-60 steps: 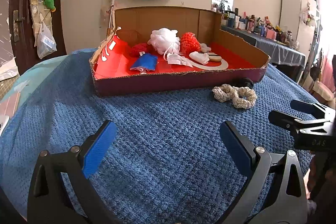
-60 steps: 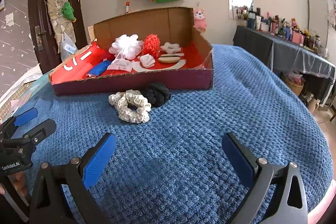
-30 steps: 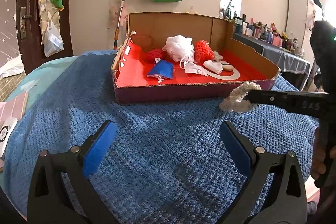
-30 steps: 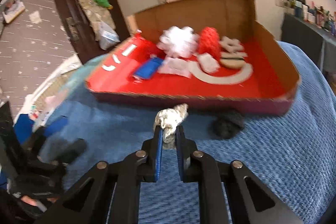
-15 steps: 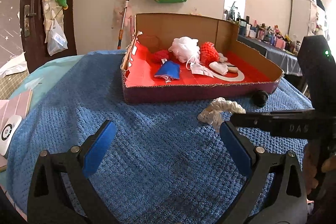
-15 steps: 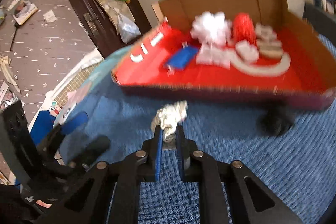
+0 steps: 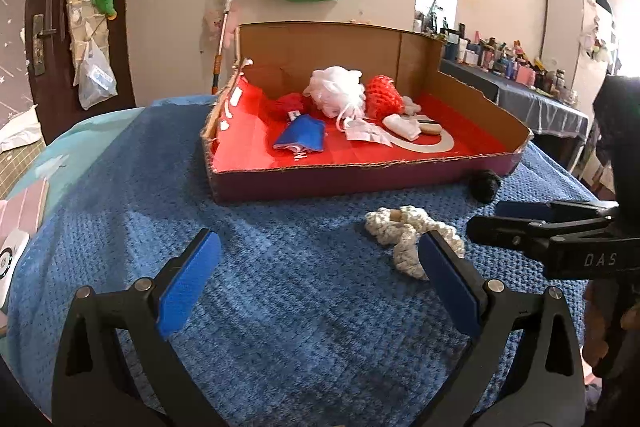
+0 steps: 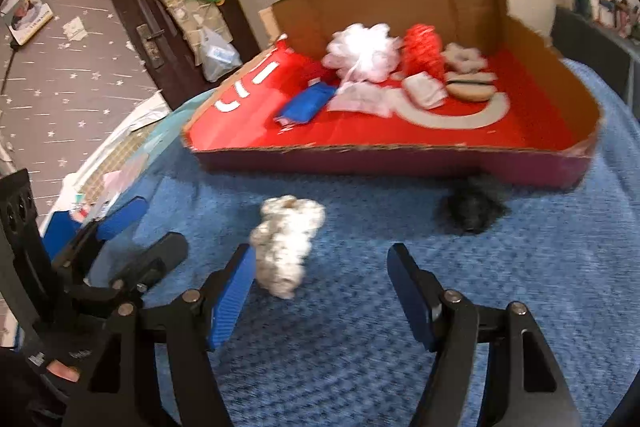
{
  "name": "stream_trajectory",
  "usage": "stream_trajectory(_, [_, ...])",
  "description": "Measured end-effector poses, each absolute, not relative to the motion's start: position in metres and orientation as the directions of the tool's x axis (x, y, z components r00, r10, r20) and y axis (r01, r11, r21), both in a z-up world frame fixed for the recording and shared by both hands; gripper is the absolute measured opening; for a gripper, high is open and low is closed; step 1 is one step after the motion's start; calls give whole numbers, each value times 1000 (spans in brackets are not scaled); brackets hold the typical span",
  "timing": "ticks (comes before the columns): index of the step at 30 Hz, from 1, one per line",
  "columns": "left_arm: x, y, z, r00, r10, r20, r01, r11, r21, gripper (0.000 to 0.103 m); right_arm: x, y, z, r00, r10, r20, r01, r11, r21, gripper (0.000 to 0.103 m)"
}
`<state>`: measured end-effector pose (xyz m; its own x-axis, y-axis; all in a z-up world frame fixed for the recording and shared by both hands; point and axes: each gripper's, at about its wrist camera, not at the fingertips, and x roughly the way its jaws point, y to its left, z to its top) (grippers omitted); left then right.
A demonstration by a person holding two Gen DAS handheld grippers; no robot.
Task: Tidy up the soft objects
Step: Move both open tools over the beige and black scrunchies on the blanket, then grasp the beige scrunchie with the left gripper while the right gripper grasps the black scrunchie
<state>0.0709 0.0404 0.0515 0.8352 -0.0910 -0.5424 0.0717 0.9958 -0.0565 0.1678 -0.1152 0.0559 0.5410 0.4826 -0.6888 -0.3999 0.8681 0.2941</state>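
— Cream crocheted scrunchie (image 7: 408, 239): where has it got to? A second ago the right gripper (image 8: 320, 291) had it pinched and hanging in the air.

— It is down on the blue knitted blanket (image 7: 280, 307) now, in front of the cardboard box (image 7: 340, 179), not inside it. The right gripper's jaws have just been opening, and nothing is clamped between them. In the right wrist view the scrunchie (image 8: 286, 243) lies just beside the left-hand blue pad; that view is blurred, so I cannot tell whether it touches the pad.

— And the left gripper (image 7: 316, 283)?

— Spread wide, empty, hovering over the blanket as it did before. The scrunchie's near end is hidden behind its right-hand finger.

— Has anything else shifted?

— The black scrunchie (image 7: 485, 185) sits where it was, against the box's front wall near the right corner, apart from the cream one. Inside the box the white mesh bath pouf (image 7: 336, 91), the red crocheted piece (image 7: 384, 99), the blue pouch (image 7: 302, 137) and the folded white cloth (image 7: 402, 126) look undisturbed on the red lining.
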Motion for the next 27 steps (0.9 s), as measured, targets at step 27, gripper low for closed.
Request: stream_trajectory(27, [146, -14, 32, 651, -218, -727, 223, 970, -92, 72, 226, -165, 42, 575, 277, -770, -272, 952, 140, 63])
